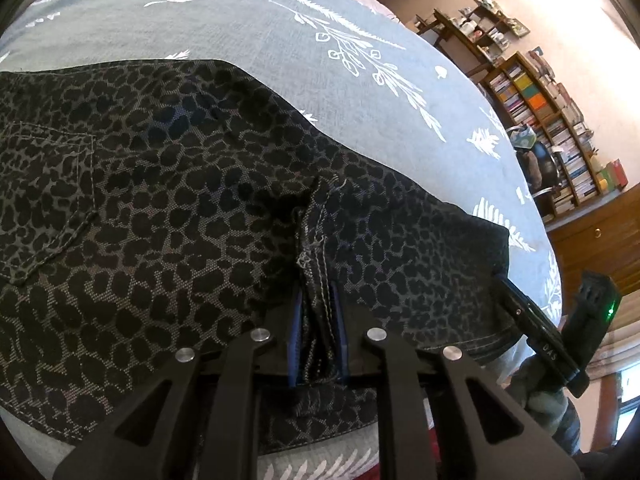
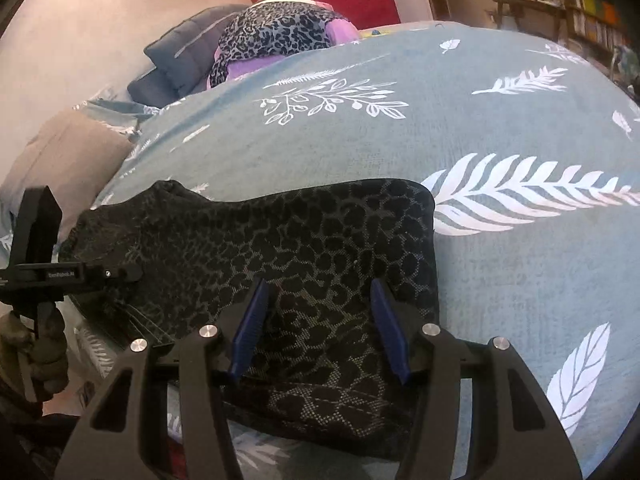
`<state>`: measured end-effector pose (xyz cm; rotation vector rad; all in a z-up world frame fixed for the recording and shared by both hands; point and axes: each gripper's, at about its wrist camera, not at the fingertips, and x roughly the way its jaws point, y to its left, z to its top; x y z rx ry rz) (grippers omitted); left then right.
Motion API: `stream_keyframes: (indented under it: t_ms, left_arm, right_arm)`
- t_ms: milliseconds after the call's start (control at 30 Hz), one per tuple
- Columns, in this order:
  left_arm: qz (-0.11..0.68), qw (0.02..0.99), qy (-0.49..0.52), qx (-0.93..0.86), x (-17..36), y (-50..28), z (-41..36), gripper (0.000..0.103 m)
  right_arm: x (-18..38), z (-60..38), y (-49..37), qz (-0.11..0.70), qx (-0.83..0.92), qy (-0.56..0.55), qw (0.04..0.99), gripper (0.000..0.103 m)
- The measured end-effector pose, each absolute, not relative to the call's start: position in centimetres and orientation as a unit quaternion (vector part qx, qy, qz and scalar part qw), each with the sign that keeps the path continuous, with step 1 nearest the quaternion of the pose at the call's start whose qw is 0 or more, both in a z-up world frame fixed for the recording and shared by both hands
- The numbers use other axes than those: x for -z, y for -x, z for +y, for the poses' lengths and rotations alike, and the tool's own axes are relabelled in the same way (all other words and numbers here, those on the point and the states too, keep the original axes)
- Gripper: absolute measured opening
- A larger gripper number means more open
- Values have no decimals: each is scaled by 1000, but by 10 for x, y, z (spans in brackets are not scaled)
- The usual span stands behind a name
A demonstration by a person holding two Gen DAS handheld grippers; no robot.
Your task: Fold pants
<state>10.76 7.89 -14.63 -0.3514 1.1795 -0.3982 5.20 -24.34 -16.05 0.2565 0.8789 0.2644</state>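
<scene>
My left gripper (image 1: 318, 312) is clamped on a bunched seam of the dark leopard-print woven pants (image 1: 160, 184), at the near edge of the bed. My right gripper (image 2: 318, 316) is released, blue pads (image 2: 248, 328) straddling flat cloth, gripping nothing. The pants lie along that near edge of the grey-blue leaf-print bedspread (image 2: 500, 140), long axis running left-right across both jaws. Right hand is nearer the folded end; it probably needs to pinch next. Far corner: leopard-print clothes pile (image 2: 276, 36).

Open bedspread (image 2: 500, 128) beyond and right of the pants (image 2: 280, 240); heaped clothes (image 2: 276, 36) and pillows (image 2: 188, 60) crowding the far left end.
</scene>
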Motion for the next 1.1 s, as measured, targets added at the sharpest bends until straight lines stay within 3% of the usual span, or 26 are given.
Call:
stream_keyframes:
  t_ms: [367, 567, 633, 700, 1100]
  left_arm:
    - [540, 806, 171, 170, 140, -103, 90, 15]
    - [536, 809, 186, 153, 137, -103, 108, 17]
    - [533, 812, 190, 143, 135, -100, 116, 28]
    - [523, 817, 203, 131, 129, -95, 130, 49]
    - [454, 858, 239, 7, 85, -62, 231, 60]
  right_arm:
    - [123, -232, -51, 397, -128, -125, 900, 55]
    - [159, -224, -58, 435, -129, -120, 883, 58]
    - [165, -223, -55, 423, -132, -115, 889, 59]
    - [163, -217, -53, 421, -131, -92, 893, 60]
    - [145, -207, -52, 424, -130, -99, 891, 61]
